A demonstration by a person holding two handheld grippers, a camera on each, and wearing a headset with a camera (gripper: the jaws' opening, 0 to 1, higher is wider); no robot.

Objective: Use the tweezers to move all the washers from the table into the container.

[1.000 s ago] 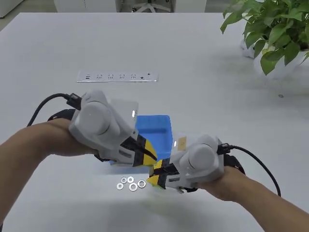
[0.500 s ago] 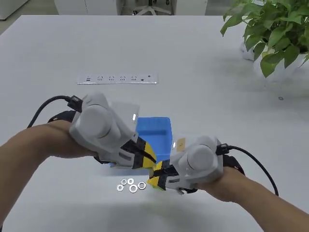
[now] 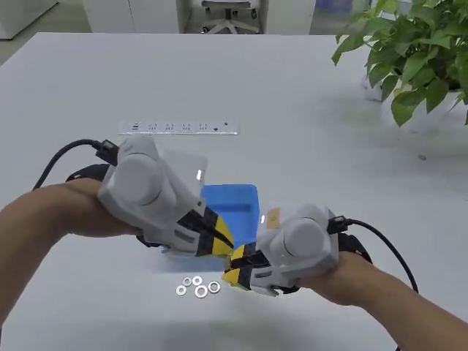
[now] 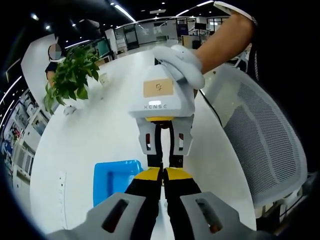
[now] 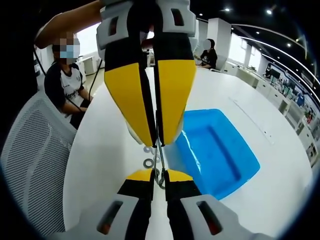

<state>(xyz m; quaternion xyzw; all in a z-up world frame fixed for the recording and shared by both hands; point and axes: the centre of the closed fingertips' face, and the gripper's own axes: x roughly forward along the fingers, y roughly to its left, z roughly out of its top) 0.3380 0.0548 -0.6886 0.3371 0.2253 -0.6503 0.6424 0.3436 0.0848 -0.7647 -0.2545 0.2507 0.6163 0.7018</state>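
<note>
Very little has changed over the last second. The whole head view has slid, which is the headset moving; the grippers, washers and container keep the same places relative to one another. The left gripper [image 3: 221,241] and right gripper [image 3: 234,272] still meet tip to tip near the near edge of the white worktop [image 3: 307,117]. In the right gripper view, the thin steel tweezers [image 5: 158,150] run from the left gripper's yellow jaws down into the right gripper's own jaws. Both pairs of jaws are pressed almost together on the tweezers, so each seems to be pinching them, though the left gripper view does not show the metal clearly. The washers [image 3: 197,286] lie in a small loose cluster on the bare worktop, just beside the gripper tips on the left-hand side and nearer the front edge than the blue container [image 3: 232,208]. The container sits just beyond the tips, and what shows of its floor holds no washer. My reading is that the tweezers are still being settled between the two grippers and no washer has been picked up. The tweezers' tips must next be freed and lowered onto the cluster; thin flat rings on a smooth top may slide rather than lift.
</note>
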